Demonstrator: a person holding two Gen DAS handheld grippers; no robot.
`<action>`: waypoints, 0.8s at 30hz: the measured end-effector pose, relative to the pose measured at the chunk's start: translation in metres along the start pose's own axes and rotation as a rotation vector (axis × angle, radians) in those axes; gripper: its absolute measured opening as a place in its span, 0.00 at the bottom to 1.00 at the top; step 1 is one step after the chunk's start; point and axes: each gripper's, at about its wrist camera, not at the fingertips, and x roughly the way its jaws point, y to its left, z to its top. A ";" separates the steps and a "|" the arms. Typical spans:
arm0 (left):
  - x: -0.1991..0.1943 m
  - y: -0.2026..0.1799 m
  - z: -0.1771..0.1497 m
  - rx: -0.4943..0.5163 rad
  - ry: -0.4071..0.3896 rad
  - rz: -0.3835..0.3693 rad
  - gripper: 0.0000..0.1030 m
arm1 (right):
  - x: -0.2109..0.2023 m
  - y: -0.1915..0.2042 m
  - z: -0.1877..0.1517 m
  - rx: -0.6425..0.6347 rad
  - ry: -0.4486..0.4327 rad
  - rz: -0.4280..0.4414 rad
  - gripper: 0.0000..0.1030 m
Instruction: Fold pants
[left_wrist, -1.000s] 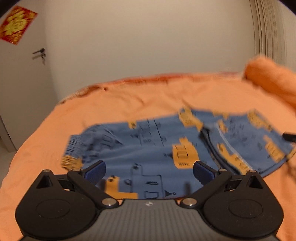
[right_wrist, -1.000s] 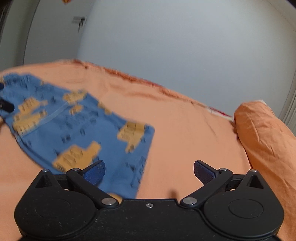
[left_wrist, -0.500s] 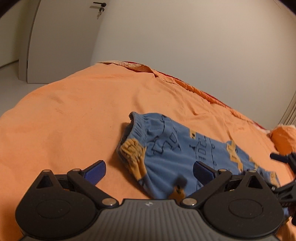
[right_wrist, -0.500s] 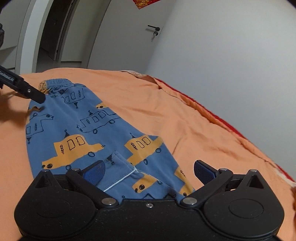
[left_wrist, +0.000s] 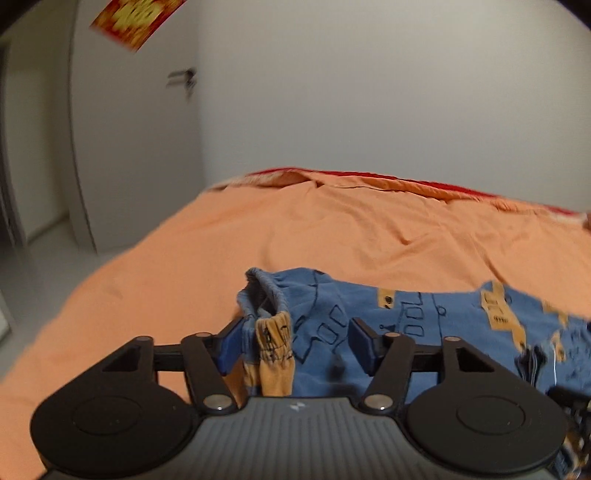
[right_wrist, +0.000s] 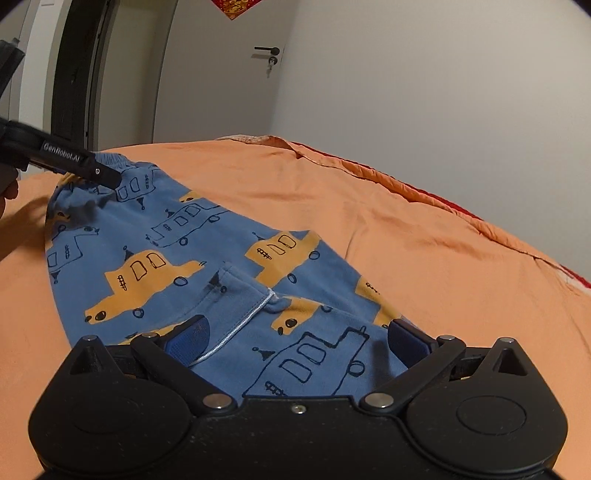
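The left claw (left_wrist: 293, 345) is being closed in on the waistband end of the pants (left_wrist: 417, 332), jaws just narrowed but not pressing yet, with the bunched elastic and an orange patch sitting between the blue pads (left_wrist: 229, 345). The right claw (right_wrist: 295, 338) is being held wide over the leg end of the pants (right_wrist: 177, 240), fabric lying between its pads (right_wrist: 190, 338) without being pinched, far as can be told.

The pants, blue with orange and outlined cars, are being left stretched across the orange bed (right_wrist: 424, 240); a folded-over hem with white stitching is lying just ahead of the right claw. Nothing much is getting in the way. A white door (right_wrist: 221, 74) with a handle and key is being seen behind, plus a red-and-gold decoration (left_wrist: 136, 18) on it, cut off at the top edge.

The left view is pretty blurred. The near cloth is being hidden under both claw bodies.
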 end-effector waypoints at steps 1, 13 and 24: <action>-0.001 -0.004 -0.001 0.024 -0.002 0.006 0.74 | 0.000 0.000 0.000 0.001 -0.001 0.000 0.99; 0.022 0.082 -0.031 -0.553 0.103 -0.211 0.79 | 0.001 0.001 -0.002 0.004 -0.007 -0.006 0.99; 0.015 0.077 -0.019 -0.580 0.149 -0.115 0.19 | -0.018 0.033 -0.001 -0.037 0.073 -0.109 0.99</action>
